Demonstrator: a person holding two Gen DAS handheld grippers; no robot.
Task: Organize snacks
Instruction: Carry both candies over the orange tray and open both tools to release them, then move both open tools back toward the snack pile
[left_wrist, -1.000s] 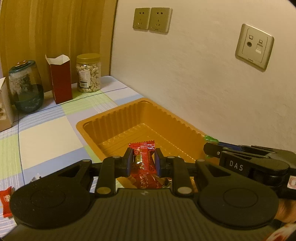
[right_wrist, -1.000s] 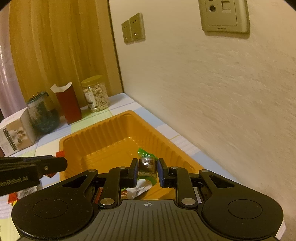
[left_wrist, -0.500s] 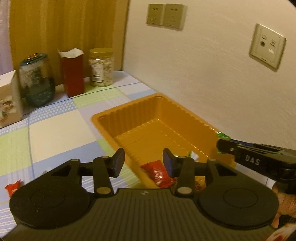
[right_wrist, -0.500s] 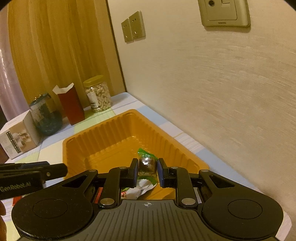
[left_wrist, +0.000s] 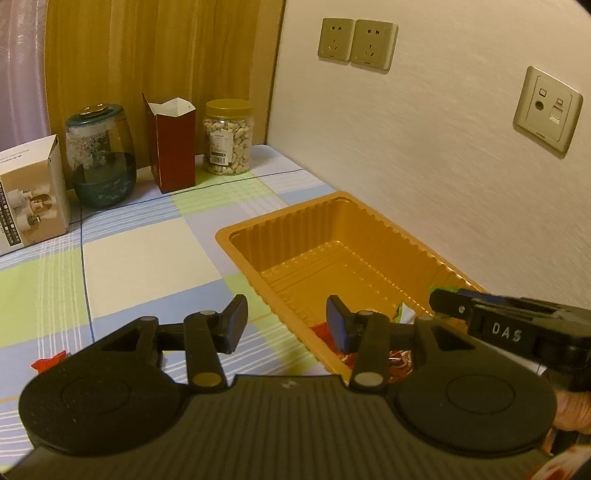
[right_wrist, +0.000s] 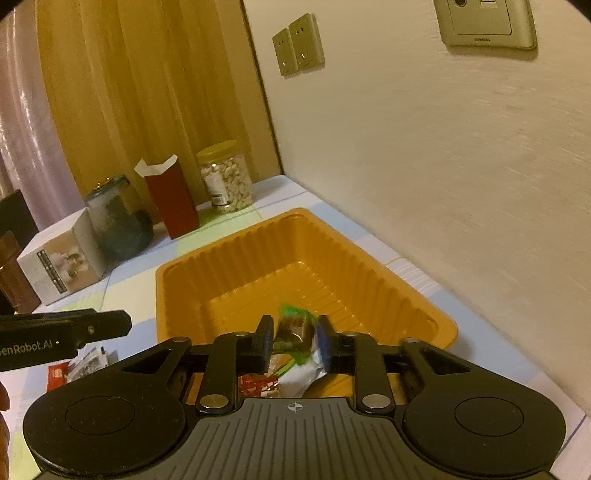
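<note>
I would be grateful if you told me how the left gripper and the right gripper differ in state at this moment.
The left gripper is wide open and holds nothing; the right gripper has a green-wrapped candy between its fingers. The left gripper sits over the near rim of the orange tray, partly above the tablecloth; the right gripper hangs over the tray's inside. Both point toward the tray.

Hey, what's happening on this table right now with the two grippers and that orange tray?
A person is sorting wrapped snacks into the orange tray. The left gripper is open and empty over the tray's near corner, with a red snack lying in the tray just below it. The right gripper has a green-wrapped candy between its fingers above the tray, jaws looking slightly parted. More red packets wait on the checked tablecloth.
</note>
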